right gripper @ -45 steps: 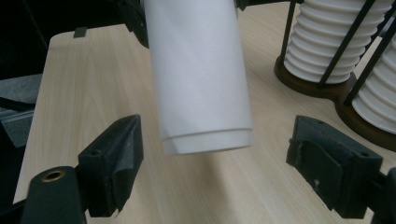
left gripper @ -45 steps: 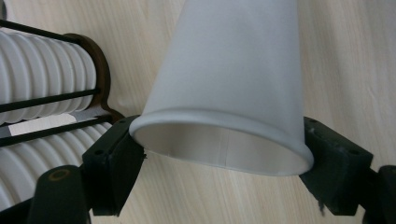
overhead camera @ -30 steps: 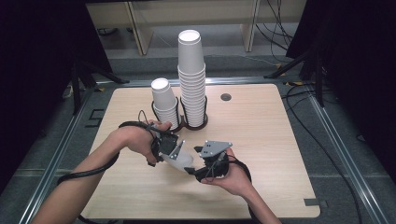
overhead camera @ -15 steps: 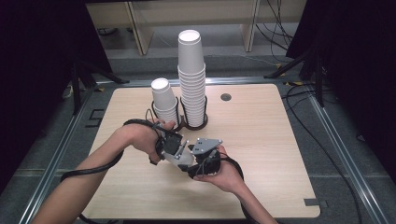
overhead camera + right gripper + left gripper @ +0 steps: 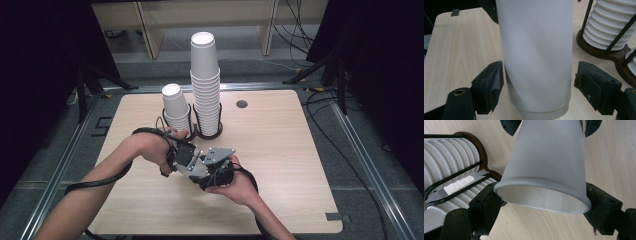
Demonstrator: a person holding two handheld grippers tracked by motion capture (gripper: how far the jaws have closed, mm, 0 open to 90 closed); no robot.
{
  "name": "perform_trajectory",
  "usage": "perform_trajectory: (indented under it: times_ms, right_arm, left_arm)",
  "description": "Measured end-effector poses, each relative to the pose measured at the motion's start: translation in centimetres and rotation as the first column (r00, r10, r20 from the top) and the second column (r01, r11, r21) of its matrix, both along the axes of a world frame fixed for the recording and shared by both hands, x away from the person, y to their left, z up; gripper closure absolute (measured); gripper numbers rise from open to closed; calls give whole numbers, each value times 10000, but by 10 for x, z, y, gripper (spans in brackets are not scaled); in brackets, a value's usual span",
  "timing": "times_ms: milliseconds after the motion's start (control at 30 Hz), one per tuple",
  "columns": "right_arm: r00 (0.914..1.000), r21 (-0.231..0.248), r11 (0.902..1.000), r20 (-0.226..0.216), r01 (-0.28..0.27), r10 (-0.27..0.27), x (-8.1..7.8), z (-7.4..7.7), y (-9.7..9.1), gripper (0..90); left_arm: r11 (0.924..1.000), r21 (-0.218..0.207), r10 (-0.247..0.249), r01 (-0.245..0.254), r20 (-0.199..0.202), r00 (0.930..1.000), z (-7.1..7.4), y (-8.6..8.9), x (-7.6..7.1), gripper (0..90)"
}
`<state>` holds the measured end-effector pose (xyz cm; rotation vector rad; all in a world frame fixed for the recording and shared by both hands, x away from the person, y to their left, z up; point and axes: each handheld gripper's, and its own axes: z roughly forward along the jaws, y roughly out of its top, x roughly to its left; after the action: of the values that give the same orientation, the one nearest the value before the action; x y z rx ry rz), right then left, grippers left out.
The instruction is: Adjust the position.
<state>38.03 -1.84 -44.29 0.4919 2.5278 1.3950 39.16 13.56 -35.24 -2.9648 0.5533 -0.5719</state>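
In the high view, the left hand-held gripper (image 5: 192, 162) and the right hand-held gripper (image 5: 212, 167) are meeting over the wooden worktop (image 5: 280, 150), just in front of the black wire rack (image 5: 207, 131) holding two stacks of white paper cups (image 5: 205, 82). In the left gripper view, its jaws are clamping the rim end of a single white paper cup (image 5: 549, 162). In the right gripper view, that cup (image 5: 536, 55) is standing between its jaws; the left pad is touching the wall, the right one is sitting apart.
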Motion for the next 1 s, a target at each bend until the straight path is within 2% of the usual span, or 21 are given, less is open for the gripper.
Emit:
perform_trajectory:
  times_ms: [233, 333, 400, 500, 533, 700, 733, 767, 800, 967, 1000]
  right_arm:
    - [10000, 111, 9999, 23, 33, -33, 2, -1, 0, 240]
    - [9998, 138, 9999, -200, 22, -19, 1, -2, 1, 242]
    - [10000, 113, 9999, -78, -5, 6, 2, -3, 1, 243]
    - [9997, 175, 9998, -236, 16, -12, 2, -4, 1, 243]
    - [10000, 142, 9999, -88, 33, -32, 2, -3, 1, 242]
    - [10000, 237, 9997, -79, 46, -44, 3, -5, 2, 244]
    - [9996, 231, 9997, -282, 23, -17, 2, -5, 2, 243]
    - [9997, 255, 9996, -243, 73, -67, 2, -5, 2, 242]
    - [9990, 311, 9993, -404, 184, -172, 1, -5, 2, 244]
    - [9996, 305, 9995, -261, 104, -96, 2, -4, 2, 246]
    - [9991, 336, 9993, -392, 149, -136, 1, -4, 2, 244]
  left_arm:
    - [10000, -66, -28, 28, 11, 10000, 0, 0, 0, 212]
    - [9999, -86, -69, 69, 7, 10000, 0, -1, 0, 211]
    - [9999, -73, -77, 77, 20, 10000, 0, -1, 0, 211]
    - [9999, -115, -98, 98, 20, 9999, 1, -2, 0, 211]
    - [9999, -119, -103, 103, 8, 9999, 1, -2, 0, 212]
    - [9997, -167, -150, 151, 51, 9999, 1, -2, 0, 211]
    - [9997, -195, -139, 141, 55, 9999, 1, -2, 0, 211]
    - [9997, -204, -114, 114, 22, 9999, 1, -2, 0, 211]
    - [9998, -166, -129, 130, 46, 9999, 2, -1, 0, 211]
    - [9999, -100, -113, 113, 16, 9999, 2, -2, 0, 211]
    - [9999, -118, -100, 100, 2, 9999, 2, -2, 0, 211]
